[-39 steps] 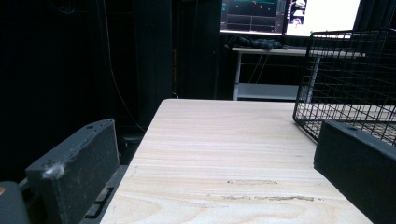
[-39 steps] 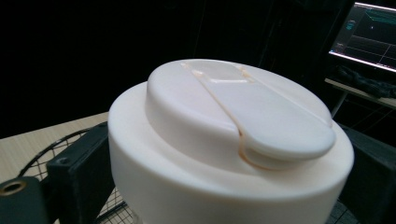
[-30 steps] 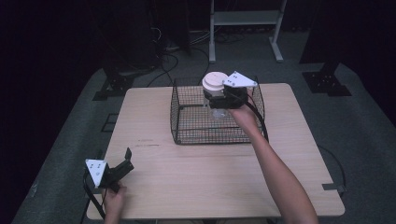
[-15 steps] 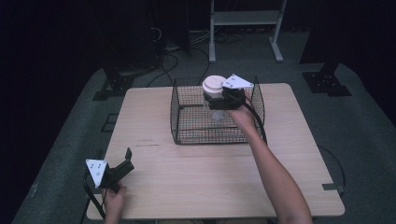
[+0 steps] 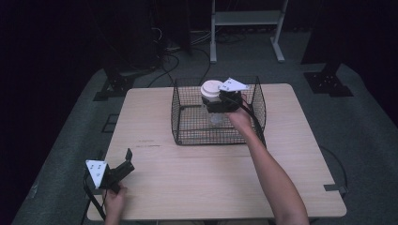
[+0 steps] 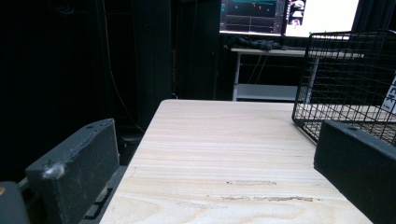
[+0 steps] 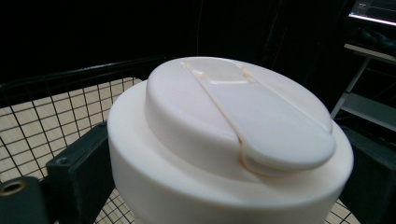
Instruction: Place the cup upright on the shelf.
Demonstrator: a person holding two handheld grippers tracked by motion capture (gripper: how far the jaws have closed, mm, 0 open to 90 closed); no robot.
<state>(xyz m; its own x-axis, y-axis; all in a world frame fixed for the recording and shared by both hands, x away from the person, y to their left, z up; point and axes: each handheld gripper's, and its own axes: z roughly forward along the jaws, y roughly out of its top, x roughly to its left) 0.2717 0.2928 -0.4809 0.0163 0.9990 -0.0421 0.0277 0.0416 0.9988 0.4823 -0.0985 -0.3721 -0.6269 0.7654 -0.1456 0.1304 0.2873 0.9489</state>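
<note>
Cup: your right gripper [image 5: 217, 104] has a clear cup [image 5: 216, 115] with a wide white lid [image 7: 233, 135] inside the wire basket [image 5: 187, 136], which sits toward the far edge of the desk [image 5: 197, 173]; the cup looks lifted above the basket floor, though I cannot tell for sure

Right gripper: jaws closed onto the lid from either side, one black jaw at each flank in the right gripper view; the hold is on the lid's rim, not on the cup body

Left gripper: your left gripper [image 5: 124, 161] rests at the near left corner of the desk, jaws spread wide with nothing between them; its own view looks along bare wood toward the basket [image 6: 345, 88]

Weight: likely light; a thin plastic cup, and I cannot tell whether anything is in it

Stiffness: the lid looks rigid enough to take the squeeze; the clear wall below probably flexes and would buckle under a hard pinch

Slip: the lid is smooth and rounded, so the jaws could slide up off it; the lid may also pop from the cup if it is only pressed on

Where to hold: stay on the thick lower band of the lid, jaws level and opposite; avoid the raised flap [image 7: 261, 112] on top

Clearance: the basket walls stand close around, so lift straight; mind the trailing cable [image 5: 251, 117] on the wire
</note>
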